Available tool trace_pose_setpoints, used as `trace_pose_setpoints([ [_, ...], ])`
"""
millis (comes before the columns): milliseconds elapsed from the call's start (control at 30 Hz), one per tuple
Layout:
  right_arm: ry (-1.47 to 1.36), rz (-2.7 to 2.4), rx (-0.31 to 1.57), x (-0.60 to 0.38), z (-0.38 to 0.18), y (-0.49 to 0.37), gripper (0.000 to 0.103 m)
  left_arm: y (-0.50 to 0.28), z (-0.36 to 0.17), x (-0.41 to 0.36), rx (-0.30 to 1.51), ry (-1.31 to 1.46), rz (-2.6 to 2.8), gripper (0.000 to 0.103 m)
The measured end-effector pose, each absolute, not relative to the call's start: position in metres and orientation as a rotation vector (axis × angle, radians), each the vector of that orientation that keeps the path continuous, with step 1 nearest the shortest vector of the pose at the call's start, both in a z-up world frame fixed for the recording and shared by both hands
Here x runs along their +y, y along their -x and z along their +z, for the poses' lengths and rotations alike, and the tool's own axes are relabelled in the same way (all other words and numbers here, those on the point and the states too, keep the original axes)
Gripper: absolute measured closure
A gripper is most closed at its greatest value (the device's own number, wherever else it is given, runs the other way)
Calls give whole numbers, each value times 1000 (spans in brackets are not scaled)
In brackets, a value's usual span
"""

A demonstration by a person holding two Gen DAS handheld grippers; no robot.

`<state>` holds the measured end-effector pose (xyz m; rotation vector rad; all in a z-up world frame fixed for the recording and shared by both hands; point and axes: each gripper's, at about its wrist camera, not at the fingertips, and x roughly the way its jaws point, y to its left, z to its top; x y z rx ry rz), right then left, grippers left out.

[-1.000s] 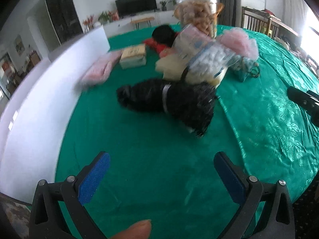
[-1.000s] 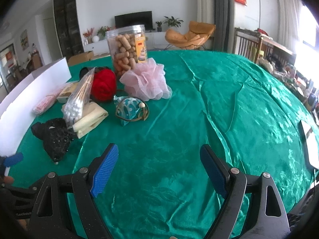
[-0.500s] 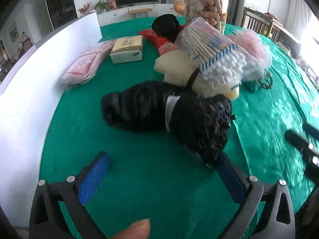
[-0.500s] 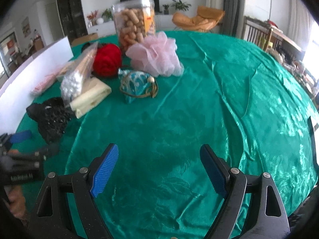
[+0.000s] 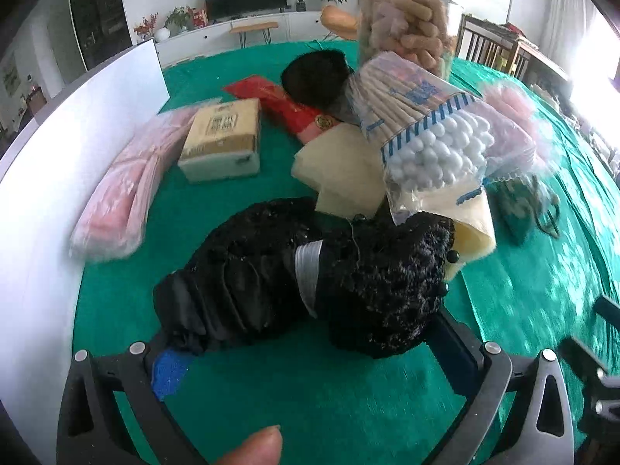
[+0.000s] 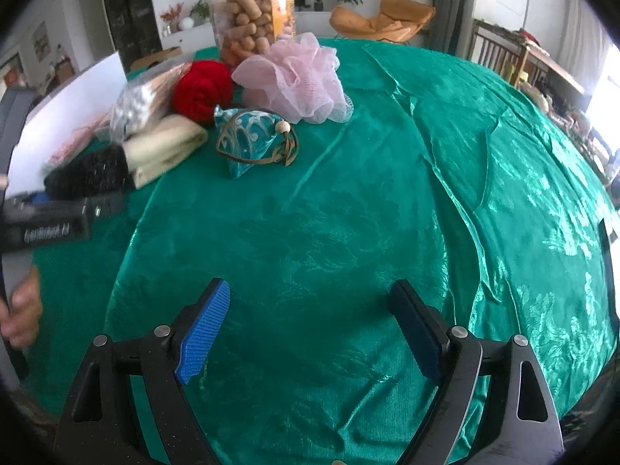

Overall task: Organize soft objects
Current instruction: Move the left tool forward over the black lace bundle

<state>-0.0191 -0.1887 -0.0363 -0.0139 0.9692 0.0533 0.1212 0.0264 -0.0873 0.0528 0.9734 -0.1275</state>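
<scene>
Left wrist view: left hand-held gripper (image 5: 306, 343) spread wide around the black hat (image 5: 310, 275); right hand-held gripper (image 6: 310, 329) spread over bare surface (image 6: 348, 232) at 6 o'clock.

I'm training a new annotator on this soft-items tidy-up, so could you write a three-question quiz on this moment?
1. True or false: the left claw stands wide open with the black fuzzy bundle just ahead of its fingers.
2. Multiple choice: what lies on the green cloth directly between the right claw's fingers? A) the teal pouch B) the pink mesh pouf C) nothing but cloth
3. Fill in: the bag of cotton swabs leans on the folded ____ cloth.

Key: 1 true; 2 C; 3 cream.
</scene>
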Motion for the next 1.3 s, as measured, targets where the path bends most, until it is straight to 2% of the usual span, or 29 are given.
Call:
trace_pose_setpoints([
  [400, 11, 51, 956, -188, -37, 16, 12, -121, -88, 28, 946, -43, -124, 0],
  [1300, 8, 49, 948, -187, -37, 16, 11, -121, -89, 29, 945, -44, -125, 0],
])
